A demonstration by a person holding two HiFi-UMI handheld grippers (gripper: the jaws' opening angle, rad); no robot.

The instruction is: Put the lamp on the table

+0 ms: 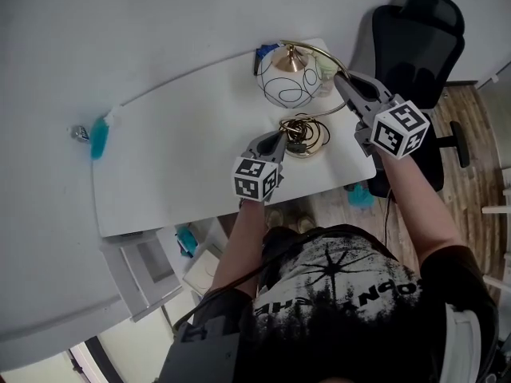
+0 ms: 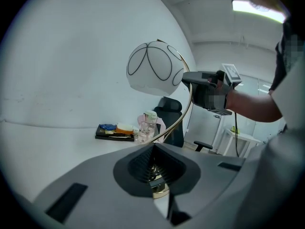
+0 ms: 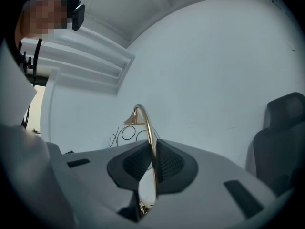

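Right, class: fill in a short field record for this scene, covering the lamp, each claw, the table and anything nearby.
lamp: white globe shade with black line pattern, curved gold arm, round gold base with coiled cord
left claw: shut on the lamp at the gold base
right claw: shut on the gold arm
table: white; base sits over its near right corner, contact unclear
nearby: black office chair beside the table's right end

The person wears a black, white-printed T-shirt [image 1: 351,306].
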